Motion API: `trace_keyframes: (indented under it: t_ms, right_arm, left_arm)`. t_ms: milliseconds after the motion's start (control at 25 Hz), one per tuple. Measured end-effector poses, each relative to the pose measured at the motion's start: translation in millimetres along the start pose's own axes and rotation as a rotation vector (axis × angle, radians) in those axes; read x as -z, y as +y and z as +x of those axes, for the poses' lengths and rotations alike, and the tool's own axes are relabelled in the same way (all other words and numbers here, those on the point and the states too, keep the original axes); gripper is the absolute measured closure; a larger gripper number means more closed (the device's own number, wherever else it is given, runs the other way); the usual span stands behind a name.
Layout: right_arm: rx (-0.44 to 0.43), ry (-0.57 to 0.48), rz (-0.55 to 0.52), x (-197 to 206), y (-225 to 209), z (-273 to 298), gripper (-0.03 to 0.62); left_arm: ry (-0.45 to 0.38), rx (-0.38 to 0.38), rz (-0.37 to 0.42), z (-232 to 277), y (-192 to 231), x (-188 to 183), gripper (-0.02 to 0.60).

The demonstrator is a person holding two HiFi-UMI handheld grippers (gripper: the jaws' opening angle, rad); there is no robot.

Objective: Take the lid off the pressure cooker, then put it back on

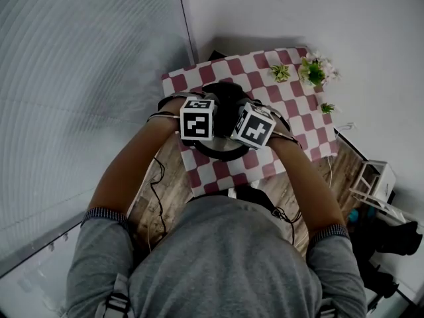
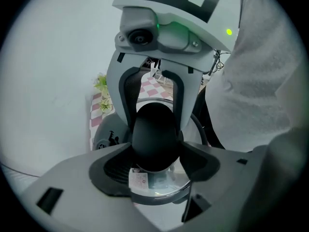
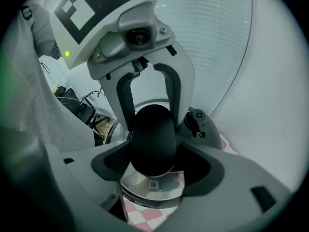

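The pressure cooker (image 1: 218, 152) stands on a red-and-white checked cloth (image 1: 265, 78), mostly hidden under both grippers. My left gripper (image 1: 202, 121) and right gripper (image 1: 250, 128) face each other across its top. In the left gripper view the left gripper (image 2: 154, 164) is shut on a black rounded lid handle (image 2: 154, 137), with the shiny lid (image 2: 159, 187) below and the right gripper (image 2: 159, 42) beyond. In the right gripper view the right gripper (image 3: 153, 166) is shut on the opposite black handle (image 3: 153, 139); the left gripper (image 3: 140, 47) is opposite. A black valve (image 3: 198, 121) sits on the lid.
Small potted plants (image 1: 315, 71) stand at the cloth's far right corner by the white wall. The wooden table (image 1: 149, 197) shows at the near edge with cables (image 1: 156, 191) on it. A white rack (image 1: 374, 181) stands on the floor to the right.
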State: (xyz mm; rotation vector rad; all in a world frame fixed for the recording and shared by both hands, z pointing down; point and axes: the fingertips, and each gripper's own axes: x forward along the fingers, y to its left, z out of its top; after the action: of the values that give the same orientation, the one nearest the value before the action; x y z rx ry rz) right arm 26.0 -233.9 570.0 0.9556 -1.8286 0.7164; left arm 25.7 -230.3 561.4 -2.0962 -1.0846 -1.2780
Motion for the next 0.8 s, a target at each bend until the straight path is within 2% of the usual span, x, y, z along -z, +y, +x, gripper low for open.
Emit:
trace_keyframes:
  t_ms: [240,320,800]
  right_arm:
    - [-0.005,0.048,-0.022,-2.0,1.8,-0.8,0.280]
    - [-0.010,0.058,-0.022,-3.5,4.3,-1.3,0.301]
    - [0.002,0.062,-0.024,-3.9,6.3,-6.2,0.304]
  left_arm:
    - [0.016,0.062,0.003,0.4,-0.7,-1.0,0.258]
    - [0.013,0.065,0.001,0.4,-0.2,-1.0,0.268]
    - [0.016,0.052,0.018,-3.5,-1.1,-3.5,0.282]
